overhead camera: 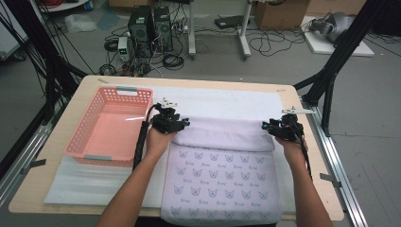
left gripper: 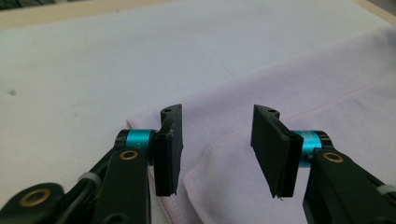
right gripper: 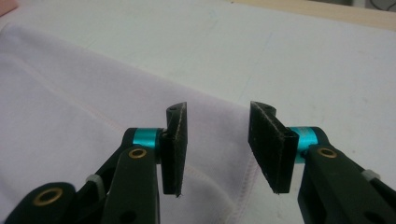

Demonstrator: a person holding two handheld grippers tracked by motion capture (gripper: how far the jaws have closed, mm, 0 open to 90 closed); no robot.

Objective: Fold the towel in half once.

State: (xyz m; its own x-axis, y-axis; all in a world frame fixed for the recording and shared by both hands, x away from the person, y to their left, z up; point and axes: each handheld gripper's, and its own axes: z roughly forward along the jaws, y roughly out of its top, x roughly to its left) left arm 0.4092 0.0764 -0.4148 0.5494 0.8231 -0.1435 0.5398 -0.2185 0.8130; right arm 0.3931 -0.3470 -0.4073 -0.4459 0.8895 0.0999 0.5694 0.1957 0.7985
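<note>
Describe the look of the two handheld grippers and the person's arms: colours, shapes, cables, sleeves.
The left gripper and right gripper match: black bodies, two flat rectangular black pads, a teal ring behind each pad, and brass-coloured rivets on the linkage arms. In the high view each carries a grey three-cornered plate on top and trails a black cable along the forearm. No sleeves show on the forearms.

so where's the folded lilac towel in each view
High view: the lilac towel lies centre and lower middle, its folded edge between the two tongs.
Left gripper view: lower right, one corner between the open pads.
Right gripper view: left and lower centre, its corner under the open pads.
Shared landmark: the white mat beneath it.
</note>
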